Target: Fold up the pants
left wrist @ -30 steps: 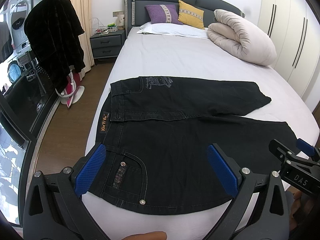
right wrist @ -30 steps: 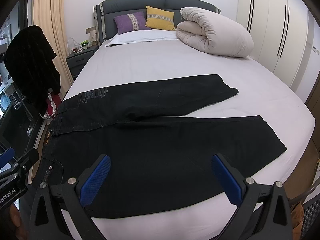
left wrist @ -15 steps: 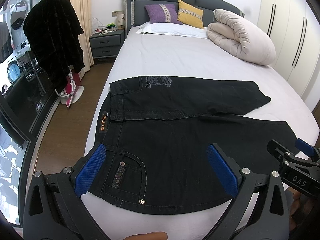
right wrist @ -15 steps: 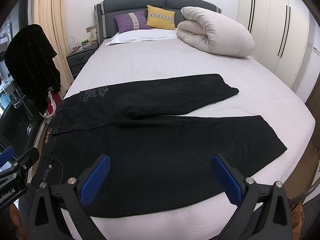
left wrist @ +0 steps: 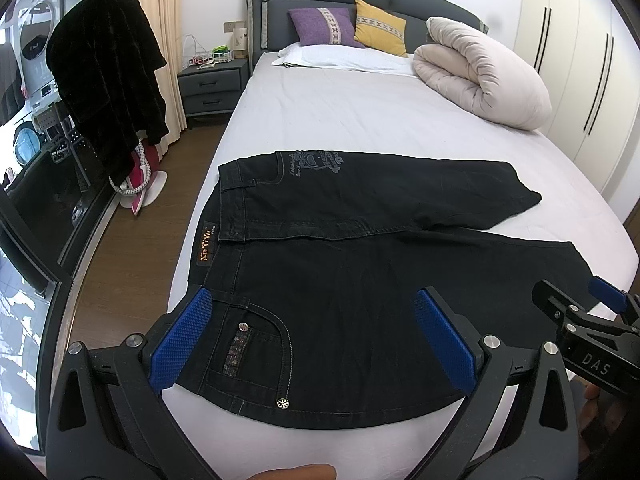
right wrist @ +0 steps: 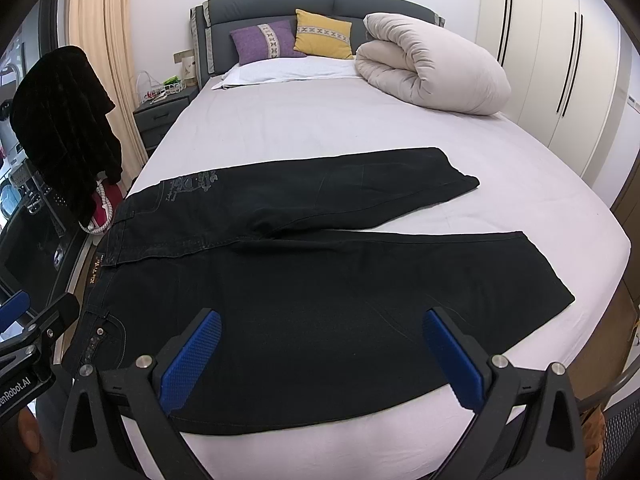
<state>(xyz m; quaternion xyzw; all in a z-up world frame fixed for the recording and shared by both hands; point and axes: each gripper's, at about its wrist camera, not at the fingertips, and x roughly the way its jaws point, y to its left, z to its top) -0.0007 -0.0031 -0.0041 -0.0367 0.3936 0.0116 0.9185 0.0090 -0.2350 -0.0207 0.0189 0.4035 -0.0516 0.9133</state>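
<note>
Black jeans [left wrist: 340,272] lie flat on the bed [left wrist: 340,120], waistband to the left, both legs spread out to the right. They also show in the right wrist view [right wrist: 320,280]. My left gripper [left wrist: 316,340] is open and empty, hovering above the near hip pocket [left wrist: 256,352] by the waistband. My right gripper [right wrist: 320,364] is open and empty, above the near leg's thigh. The right gripper's tip [left wrist: 576,312] shows at the right edge of the left wrist view. The left gripper's tip [right wrist: 36,320] shows at the left edge of the right wrist view.
A rolled beige duvet [left wrist: 484,76] and purple, yellow and white pillows [left wrist: 344,36] lie at the head of the bed. A nightstand [left wrist: 212,84], a rack with a black coat [left wrist: 108,92] and wood floor are left of the bed. Wardrobe doors [right wrist: 560,60] stand on the right.
Almost nothing changed. Both grippers stay open over the jeans, with only a slight drift of view.
</note>
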